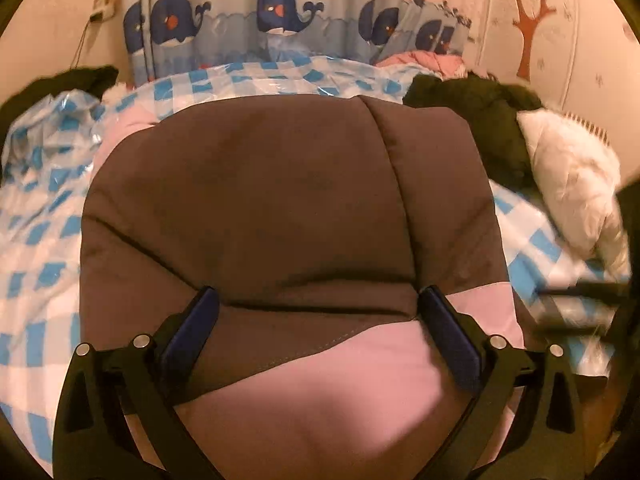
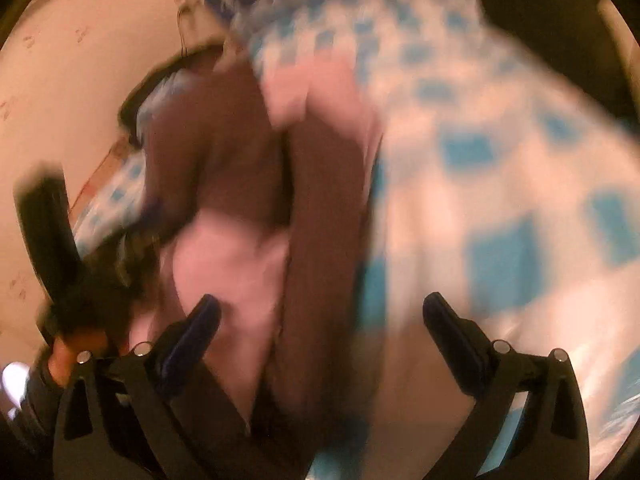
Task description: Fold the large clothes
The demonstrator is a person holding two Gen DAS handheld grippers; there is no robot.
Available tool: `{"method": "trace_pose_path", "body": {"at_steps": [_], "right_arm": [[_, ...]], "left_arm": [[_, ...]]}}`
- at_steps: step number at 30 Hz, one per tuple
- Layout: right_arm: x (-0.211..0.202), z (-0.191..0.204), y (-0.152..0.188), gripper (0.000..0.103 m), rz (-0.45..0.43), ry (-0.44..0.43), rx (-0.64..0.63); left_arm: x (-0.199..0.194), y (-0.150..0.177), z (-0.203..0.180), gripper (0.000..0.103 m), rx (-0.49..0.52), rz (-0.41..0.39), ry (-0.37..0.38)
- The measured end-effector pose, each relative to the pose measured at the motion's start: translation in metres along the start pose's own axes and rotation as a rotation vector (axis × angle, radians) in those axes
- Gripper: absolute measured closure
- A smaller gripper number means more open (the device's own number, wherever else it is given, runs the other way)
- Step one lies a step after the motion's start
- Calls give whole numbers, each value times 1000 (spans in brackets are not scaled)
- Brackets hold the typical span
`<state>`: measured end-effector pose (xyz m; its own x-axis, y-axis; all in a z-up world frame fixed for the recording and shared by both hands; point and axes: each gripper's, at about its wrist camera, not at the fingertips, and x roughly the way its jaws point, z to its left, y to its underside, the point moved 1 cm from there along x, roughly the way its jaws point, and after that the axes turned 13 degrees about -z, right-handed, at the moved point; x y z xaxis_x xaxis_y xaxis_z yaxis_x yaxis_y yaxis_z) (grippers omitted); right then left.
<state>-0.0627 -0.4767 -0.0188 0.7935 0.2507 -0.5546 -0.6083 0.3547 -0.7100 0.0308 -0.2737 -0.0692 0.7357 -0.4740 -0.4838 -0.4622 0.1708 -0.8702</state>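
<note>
Brown and pink fabric fills your left wrist view: the large garment (image 1: 280, 208) lies folded into a squarish bundle on the bed, its brown panel soft and matte with a stitched seam where it meets the pink panel nearest you. Your left gripper (image 1: 319, 312) sits low over that near edge, jaws spread wide, the dark blue pads (image 1: 192, 328) either side of the seam and clamping nothing. Your right gripper (image 2: 320, 320) is likewise spread wide and empty; its view is heavily blurred, showing the same garment (image 2: 304, 200) as a long brown and pink shape ahead and to the left of the fingers. Whether either set of fingers touches the cloth cannot be told.

Under the garment you have a glossy blue-and-white checked sheet (image 1: 36, 240), plastic-looking and wrinkled, covering the bed. A dark fluffy item (image 1: 472, 120) and a white puffy item (image 1: 572, 176) lie at the far right of the bed, a pink cloth (image 1: 420, 58) behind them, and another dark item (image 1: 64, 84) at the far left. A curtain printed with navy whales (image 1: 280, 12) hangs behind the bed, beside a pale wall bearing a red-brown tree decal (image 1: 528, 24).
</note>
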Motion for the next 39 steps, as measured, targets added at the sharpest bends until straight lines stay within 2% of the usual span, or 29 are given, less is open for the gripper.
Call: {"method": "trace_pose_path", "body": {"at_steps": [2,3,5,6,8,9,10,12,16,19,20,22,23,25,27,30,31,32,35,37,39], "right_arm": [[-9,20,-38,5,-81,-103,39],[-4,32,-53,5,-89,-142,35],[31,56,-80,5,-37,-246,44],[55,60,-87,5,5,-246,63],[119,51,-92,5,82,-137,60],[140,44,-88,5,101,-87,45],[176,31,-73,4,162,-64,49],[192,11,-61,5,170,-121,120],[187,9,-56,5,158,-98,62],[181,9,-53,6,152,-80,39],[183,6,-53,7,149,-76,37],[178,2,-52,7,133,-77,38],[176,1,-49,7,121,-83,40],[178,-3,-44,7,89,-94,36],[187,4,-47,7,80,-60,-1],[186,9,-56,7,150,-48,-35],[175,13,-63,7,179,-6,-48],[159,18,-69,7,166,20,-49],[81,42,-73,7,26,42,-144],[26,54,-48,7,-15,28,-181],[6,59,-15,7,11,54,-224]], "left_arm": [[0,0,-5,7,25,-2,-17],[1,0,-6,7,37,-4,-27],[0,-1,-7,7,50,-12,-37],[-1,0,-6,7,53,-16,-45],[0,-1,-6,8,60,-16,-52],[2,-1,-6,8,60,-14,-54],[5,-2,-3,8,49,-12,-51],[15,-2,2,8,23,17,-28],[17,-1,0,8,33,34,-13],[-1,-12,0,8,40,89,18],[-12,-17,2,8,31,78,26],[-40,-21,8,8,55,-12,-26],[-41,-16,13,8,74,-30,-48],[-19,3,26,6,21,22,-14],[-10,11,26,6,29,3,-48],[-11,10,23,6,59,13,-68],[-12,10,23,6,56,13,-64],[-15,10,26,6,49,8,-62],[-15,8,31,6,33,-1,-54],[-15,7,31,6,31,-5,-53],[-15,7,31,6,34,-9,-56]]}}
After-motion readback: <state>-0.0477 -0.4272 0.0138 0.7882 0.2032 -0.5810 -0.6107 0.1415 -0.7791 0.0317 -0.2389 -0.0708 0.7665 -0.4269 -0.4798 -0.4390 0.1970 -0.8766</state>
